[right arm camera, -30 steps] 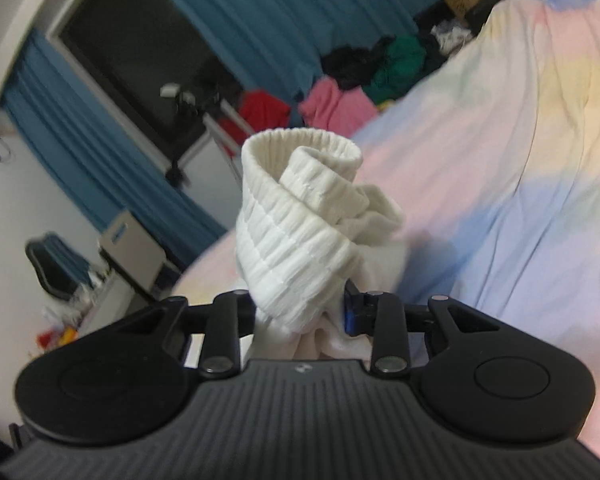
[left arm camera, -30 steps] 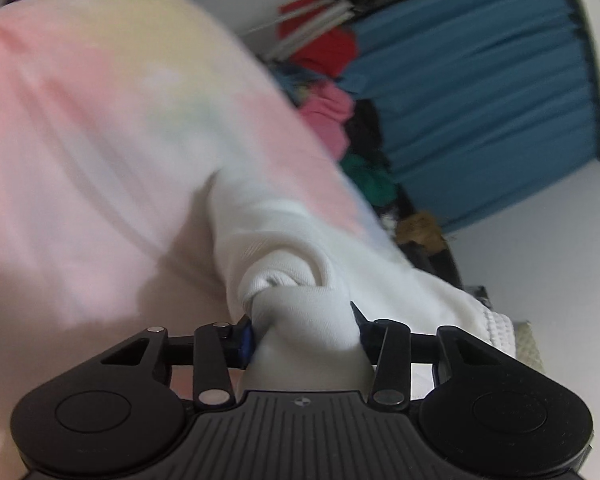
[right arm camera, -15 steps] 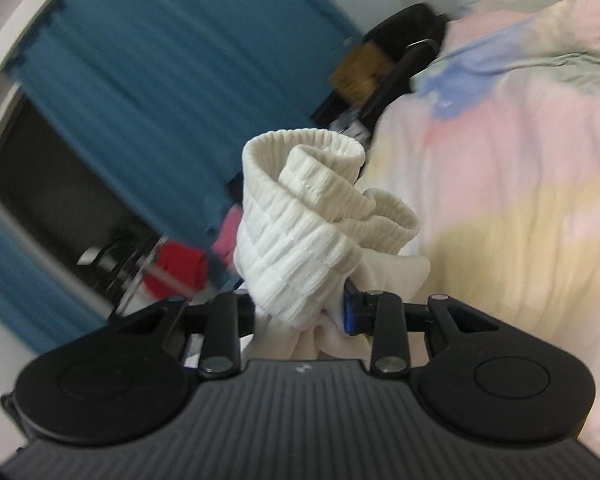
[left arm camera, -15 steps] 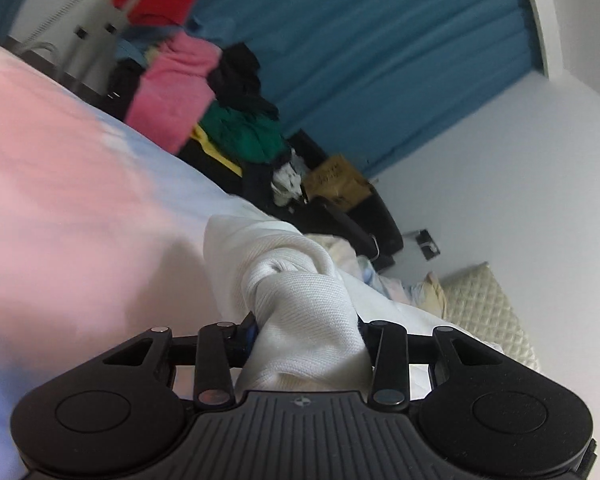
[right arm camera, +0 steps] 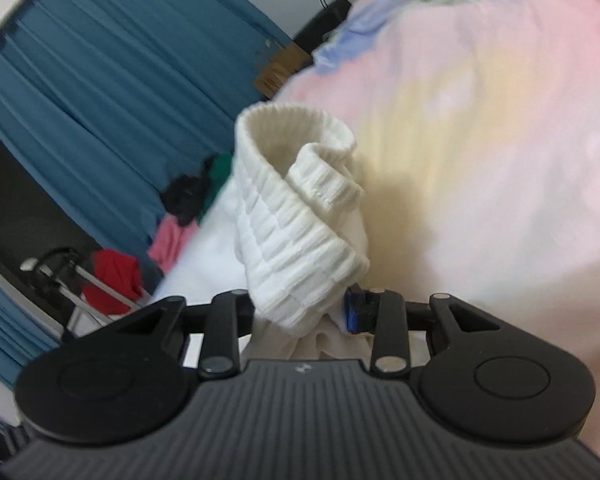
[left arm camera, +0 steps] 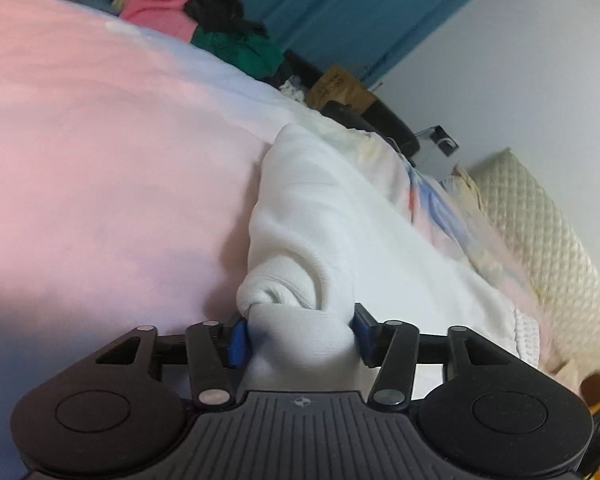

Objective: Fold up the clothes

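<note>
left gripper point(left arm camera: 300, 338) pinching white garment point(left arm camera: 320, 232), right gripper point(right arm camera: 300, 312) clamping ribbed hem point(right arm camera: 296, 216)

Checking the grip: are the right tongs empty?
No, the right tongs are clamped on the ribbed cuff of the white garment.

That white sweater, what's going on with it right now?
A person is holding the white sweater with a gripper in each hand, over a bed with a pastel sheet. The left gripper is shut on a bunched part of the plain fabric. The right gripper is shut on a ribbed cuff, which sticks up curled. The sweater is bunched, with no neat fold showing yet.
</note>
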Motion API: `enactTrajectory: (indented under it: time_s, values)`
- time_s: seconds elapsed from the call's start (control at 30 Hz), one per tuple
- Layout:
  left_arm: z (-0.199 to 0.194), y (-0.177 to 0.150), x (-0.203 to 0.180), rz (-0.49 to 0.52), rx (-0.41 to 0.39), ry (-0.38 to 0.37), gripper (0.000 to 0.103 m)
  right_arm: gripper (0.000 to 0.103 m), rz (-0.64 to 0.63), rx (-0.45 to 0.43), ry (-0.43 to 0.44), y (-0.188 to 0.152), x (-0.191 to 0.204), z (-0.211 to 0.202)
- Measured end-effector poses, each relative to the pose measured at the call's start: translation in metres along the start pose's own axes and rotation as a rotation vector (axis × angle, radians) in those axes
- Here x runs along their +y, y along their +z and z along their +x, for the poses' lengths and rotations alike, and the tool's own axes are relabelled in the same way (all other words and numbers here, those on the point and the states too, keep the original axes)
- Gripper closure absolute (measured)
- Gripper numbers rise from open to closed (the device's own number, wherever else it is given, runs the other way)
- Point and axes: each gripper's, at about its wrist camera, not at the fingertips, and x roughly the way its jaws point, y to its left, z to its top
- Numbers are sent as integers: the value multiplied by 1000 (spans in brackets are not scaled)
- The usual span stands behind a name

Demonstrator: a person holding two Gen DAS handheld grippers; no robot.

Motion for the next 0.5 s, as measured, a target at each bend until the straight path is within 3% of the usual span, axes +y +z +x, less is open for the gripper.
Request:
enactTrajectory:
  time_s: [0.13,0.23,0.3,0.37,0.5]
  values:
    - [-11,-1,-16,66,-32,41,42,54,25,66,-62,9,0,-2]
    - [-40,5,-44,148,-80,105,28,52,-5,102,-138,19,18,-18]
    - [-68,7,-63,213,-133,138,21,52,-37,126,-140,27,31,-34]
    - [-94,13,-82,253,-146,142,20,53,-92,121,-162,34,49,-54]
    - [-142,26,-125,289,-197,166,12,53,-229,55,-127,42,87,-106]
